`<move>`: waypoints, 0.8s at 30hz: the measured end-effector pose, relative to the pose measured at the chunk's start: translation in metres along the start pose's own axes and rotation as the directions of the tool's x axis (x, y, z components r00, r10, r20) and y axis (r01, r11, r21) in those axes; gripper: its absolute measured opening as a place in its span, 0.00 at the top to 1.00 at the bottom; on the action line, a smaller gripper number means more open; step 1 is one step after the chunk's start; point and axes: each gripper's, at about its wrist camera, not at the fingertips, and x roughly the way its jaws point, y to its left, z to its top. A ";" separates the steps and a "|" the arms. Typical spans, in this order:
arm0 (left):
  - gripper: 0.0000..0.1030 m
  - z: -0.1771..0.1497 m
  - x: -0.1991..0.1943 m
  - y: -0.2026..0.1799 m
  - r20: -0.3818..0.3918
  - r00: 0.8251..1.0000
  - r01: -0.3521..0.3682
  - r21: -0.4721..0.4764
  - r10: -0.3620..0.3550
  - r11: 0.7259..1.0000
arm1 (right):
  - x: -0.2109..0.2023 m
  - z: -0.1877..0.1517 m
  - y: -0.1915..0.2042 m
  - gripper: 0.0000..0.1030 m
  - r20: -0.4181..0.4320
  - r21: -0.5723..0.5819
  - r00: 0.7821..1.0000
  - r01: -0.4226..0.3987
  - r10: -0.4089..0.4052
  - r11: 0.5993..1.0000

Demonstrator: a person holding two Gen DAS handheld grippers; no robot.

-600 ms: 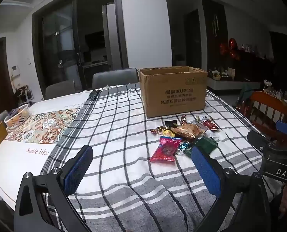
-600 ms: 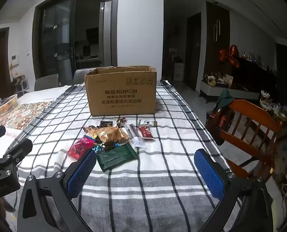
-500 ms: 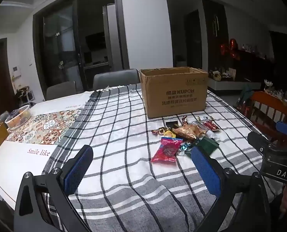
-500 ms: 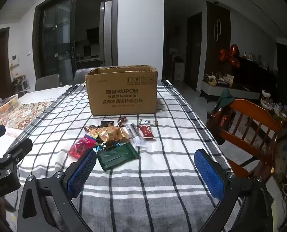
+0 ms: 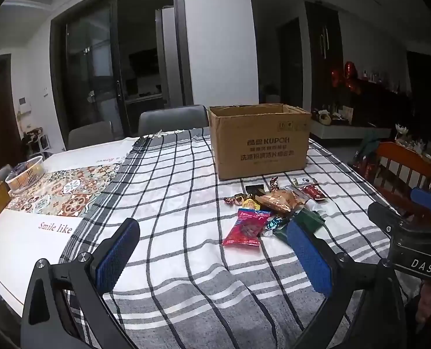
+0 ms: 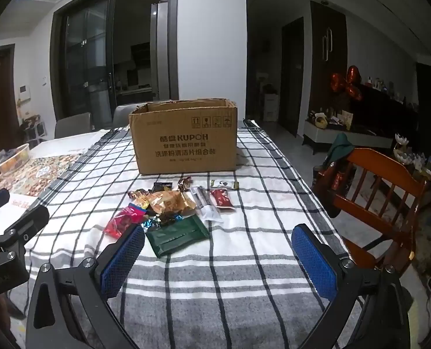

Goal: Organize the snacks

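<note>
A pile of snack packets lies on the checked cloth in front of an open cardboard box [image 5: 260, 141] [image 6: 183, 138]. It includes a red-pink packet [image 5: 246, 226] [image 6: 122, 221], a gold bag [image 5: 281, 199] [image 6: 169, 200], a dark green packet [image 6: 176, 234] [image 5: 308, 219], a small red packet [image 6: 222, 198] and several wrapped candies. My left gripper [image 5: 212, 257] is open and empty, hovering near the table's front, left of the pile. My right gripper [image 6: 218, 257] is open and empty, just in front of the pile.
The checked cloth [image 5: 169, 192] covers the table. A white basket [image 5: 25, 173] and a patterned mat [image 5: 67, 192] lie at the left. A wooden chair [image 6: 381, 192] stands right of the table. Grey chairs [image 5: 172, 119] stand behind it.
Both grippers have shifted very slightly; the view of box and snacks has barely changed. Both stay open and empty.
</note>
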 end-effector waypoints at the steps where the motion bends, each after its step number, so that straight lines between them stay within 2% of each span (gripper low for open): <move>1: 0.00 0.000 0.000 0.000 0.000 1.000 0.001 0.000 -0.001 1.000 | 0.000 0.000 -0.001 0.01 0.001 0.000 1.000 -0.002 0.002 1.000; 24: 0.00 0.005 0.000 -0.001 0.009 1.000 -0.006 0.003 0.006 1.000 | -0.002 0.000 -0.003 0.01 0.005 0.004 1.000 -0.011 0.011 1.000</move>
